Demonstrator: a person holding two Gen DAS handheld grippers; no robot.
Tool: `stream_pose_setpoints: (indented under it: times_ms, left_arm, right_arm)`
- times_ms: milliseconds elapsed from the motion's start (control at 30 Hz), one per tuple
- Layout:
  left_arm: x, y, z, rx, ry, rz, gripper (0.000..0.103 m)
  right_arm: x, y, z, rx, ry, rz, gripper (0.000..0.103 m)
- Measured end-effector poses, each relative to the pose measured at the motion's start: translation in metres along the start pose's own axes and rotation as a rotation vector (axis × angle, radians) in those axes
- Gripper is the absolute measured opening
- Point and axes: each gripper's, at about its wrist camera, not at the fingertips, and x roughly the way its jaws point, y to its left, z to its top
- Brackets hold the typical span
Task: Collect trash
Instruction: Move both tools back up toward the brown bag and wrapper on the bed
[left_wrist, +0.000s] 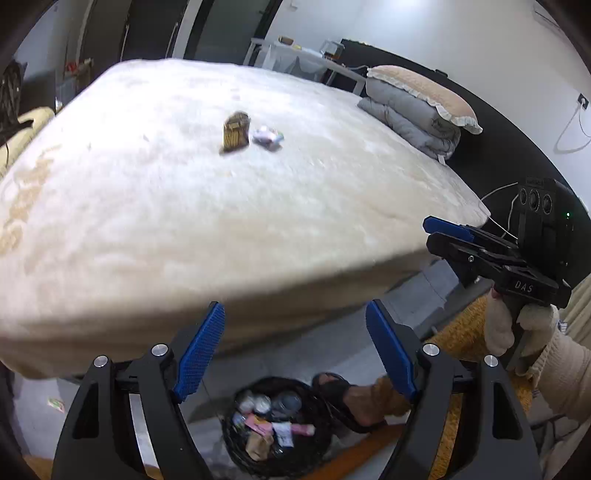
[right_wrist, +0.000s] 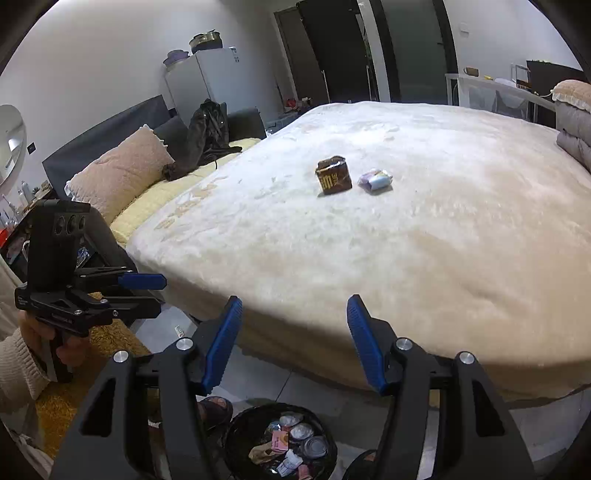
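Two pieces of trash lie near the middle of the cream bed (left_wrist: 184, 221) (right_wrist: 406, 240): a crumpled brown carton (left_wrist: 235, 131) (right_wrist: 333, 180) and, just right of it, a white and purple wrapper (left_wrist: 267, 136) (right_wrist: 375, 181). A black trash basket (left_wrist: 295, 467) (right_wrist: 231, 443), with several scraps in it, stands on the floor below the bed's near edge. My left gripper (left_wrist: 295, 306) (right_wrist: 155, 284) is open and holds nothing, above the basket at the bed's edge. My right gripper (right_wrist: 294, 299) (left_wrist: 436, 229) is also open with nothing between its blue pads.
A folded grey quilt (left_wrist: 410, 114) with a pillow on top sits at the bed's far right. A sofa with a pink pillow (right_wrist: 122, 173) and a dark jacket (right_wrist: 203, 140) is to the left. A slippered foot (left_wrist: 343, 395) and an orange rug (right_wrist: 74, 398) are by the basket. A small wrapper (right_wrist: 180, 331) lies on the floor.
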Motion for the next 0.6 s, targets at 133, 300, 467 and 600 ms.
stream_pose_setpoints:
  times_ms: [133, 300, 467, 600]
  left_arm:
    - [-0.004, 0.007, 0.020, 0.004, -0.037, 0.003, 0.077]
    - [-0.004, 0.009, 0.045, 0.055, -0.076, 0.021, 0.077]
    - [0.000, 0.019, 0.065, 0.065, -0.095, 0.029, 0.077]
    - [0.003, 0.028, 0.079, 0.066, -0.109, 0.036, 0.077]
  right_arm:
    - [0.007, -0.009, 0.024, -0.031, -0.037, -0.029, 0.059]
    - [0.021, -0.028, 0.050, -0.020, -0.062, -0.052, 0.065]
    - [0.038, -0.044, 0.069, -0.010, -0.064, -0.072, 0.069]
    - [0.054, -0.054, 0.081, -0.019, -0.059, -0.089, 0.072]
